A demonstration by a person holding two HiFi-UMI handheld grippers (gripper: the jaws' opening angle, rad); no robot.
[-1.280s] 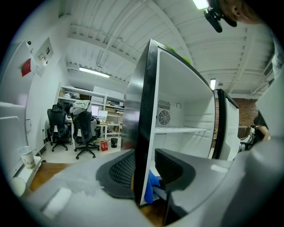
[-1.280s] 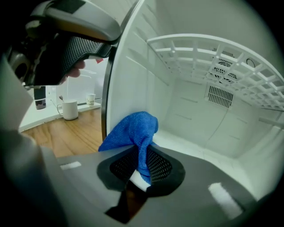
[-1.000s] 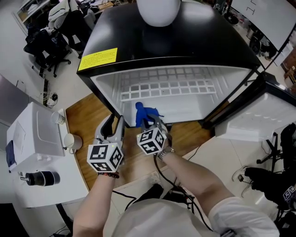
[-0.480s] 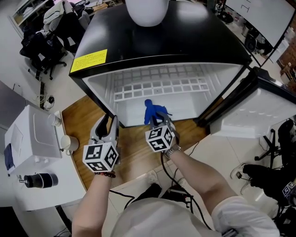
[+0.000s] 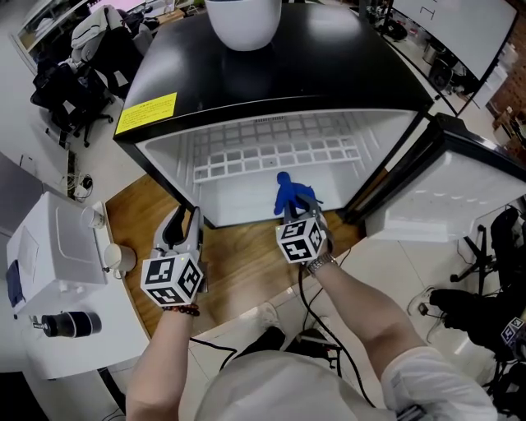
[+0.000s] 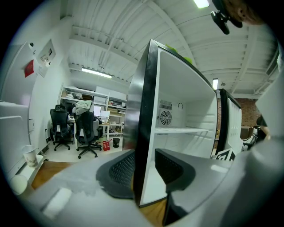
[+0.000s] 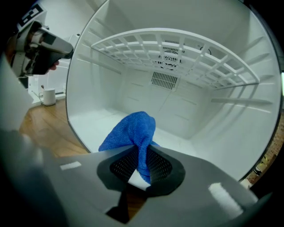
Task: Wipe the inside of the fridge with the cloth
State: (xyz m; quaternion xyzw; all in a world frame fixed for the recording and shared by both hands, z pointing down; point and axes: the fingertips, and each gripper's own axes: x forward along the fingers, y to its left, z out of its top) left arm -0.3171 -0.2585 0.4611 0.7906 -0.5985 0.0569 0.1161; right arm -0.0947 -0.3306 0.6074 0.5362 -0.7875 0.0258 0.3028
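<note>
A small black fridge stands open on the wooden floor, its white inside showing a wire shelf. My right gripper is shut on a blue cloth, which bunches up ahead of the jaws at the fridge's front opening, right of centre. My left gripper is open with nothing between its fingers; it sits in front of the fridge's left front edge, which lines up with the gap between its jaws.
The fridge door hangs open at the right. A white bowl-shaped thing rests on the fridge top. A white appliance and a cup stand at the left. Office chairs fill the room behind.
My right gripper has carried the blue cloth to the right along the fridge opening. The left gripper has stayed where it was.
</note>
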